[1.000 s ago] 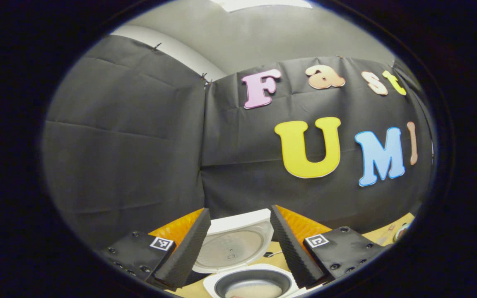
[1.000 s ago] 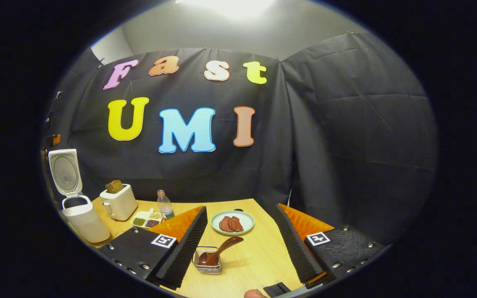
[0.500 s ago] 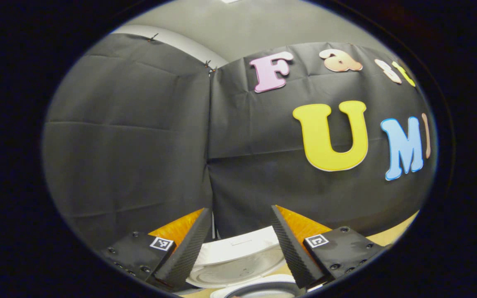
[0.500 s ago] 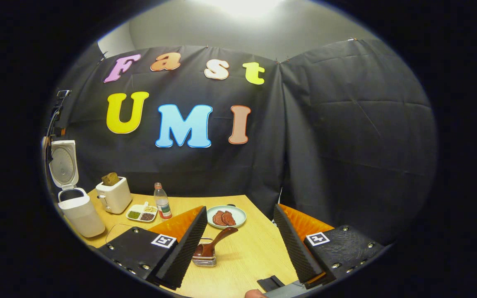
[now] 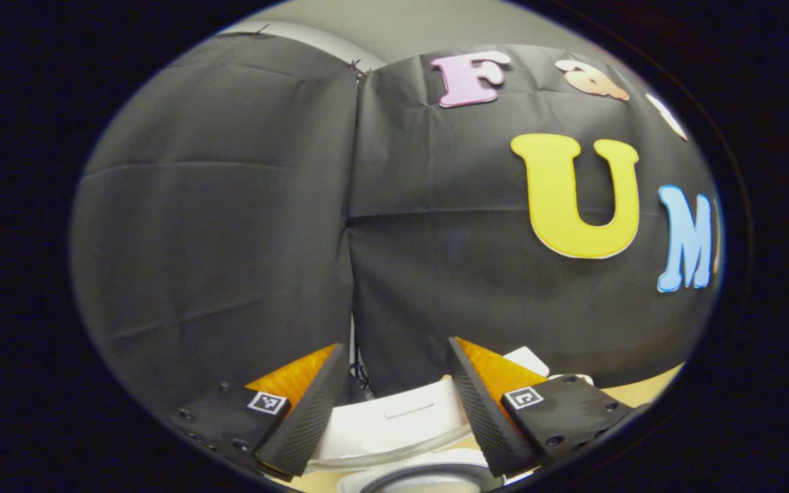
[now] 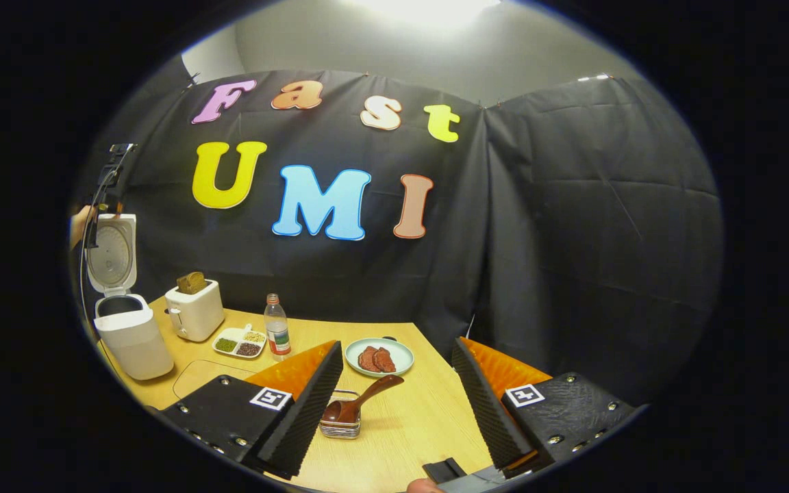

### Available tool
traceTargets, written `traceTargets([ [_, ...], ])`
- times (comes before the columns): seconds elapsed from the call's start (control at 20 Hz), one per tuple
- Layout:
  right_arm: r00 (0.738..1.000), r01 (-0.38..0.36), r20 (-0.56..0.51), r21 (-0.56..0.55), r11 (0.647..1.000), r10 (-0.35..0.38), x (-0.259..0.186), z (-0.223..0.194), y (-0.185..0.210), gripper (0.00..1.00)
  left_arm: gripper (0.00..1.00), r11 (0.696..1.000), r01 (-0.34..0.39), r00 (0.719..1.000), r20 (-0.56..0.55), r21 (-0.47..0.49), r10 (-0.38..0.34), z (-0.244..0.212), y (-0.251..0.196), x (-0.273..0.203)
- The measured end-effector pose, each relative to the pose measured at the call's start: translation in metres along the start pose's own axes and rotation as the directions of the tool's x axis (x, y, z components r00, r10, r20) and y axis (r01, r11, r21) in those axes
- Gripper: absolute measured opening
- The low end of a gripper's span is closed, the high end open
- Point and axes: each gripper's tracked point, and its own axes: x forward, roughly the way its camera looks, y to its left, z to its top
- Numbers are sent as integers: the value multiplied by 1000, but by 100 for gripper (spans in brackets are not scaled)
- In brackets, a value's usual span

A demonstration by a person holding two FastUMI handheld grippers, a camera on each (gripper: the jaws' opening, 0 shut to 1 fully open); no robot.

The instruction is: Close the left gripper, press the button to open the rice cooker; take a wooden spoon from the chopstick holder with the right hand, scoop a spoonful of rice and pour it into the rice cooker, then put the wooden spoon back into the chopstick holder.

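Note:
The white rice cooker (image 6: 133, 337) stands at the table's far left with its lid (image 6: 112, 250) raised. In the left gripper view my left gripper (image 5: 395, 346) is open just above that lid (image 5: 401, 424), and the pot rim (image 5: 429, 477) shows at the bottom edge. A dark wooden spoon (image 6: 361, 404) leans in the wire chopstick holder (image 6: 340, 426), bowl down, handle up to the right. My right gripper (image 6: 396, 346) is open and empty, short of the holder. The left gripper (image 6: 108, 168) and a hand (image 6: 81, 224) holding it are by the lid's top.
On the wooden table (image 6: 408, 431) stand a white toaster (image 6: 194, 311) with bread, a divided dish of grains (image 6: 238, 344), a small bottle (image 6: 276, 334) and a plate of meat slices (image 6: 379, 356). Black cloth walls close in the back and right.
The left gripper has lifted and turned left, so the pot has slid out of its view's bottom. The right view has shifted a little; the spoon stays in the holder.

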Motion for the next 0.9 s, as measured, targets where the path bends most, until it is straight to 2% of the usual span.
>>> traceTargets([
  [0.25, 999, -52, -4, 8, 999, 52, 8, -5, 4, 98, 96, 1000, 6, 1000, -20, -5, -6, -6, -6, -16],
  [0.45, 995, -96, 1, 56, 994, 96, 21, -5, 3, 98, 98, 1000, 9, 999, -32, -4, -10, -14, -20, -42],
  [0.9, 985, -170, 0, 84, 982, 171, 46, -10, -7, 98, 98, 999, 35, 996, -83, -18, -36, -60, -50, -109],
])
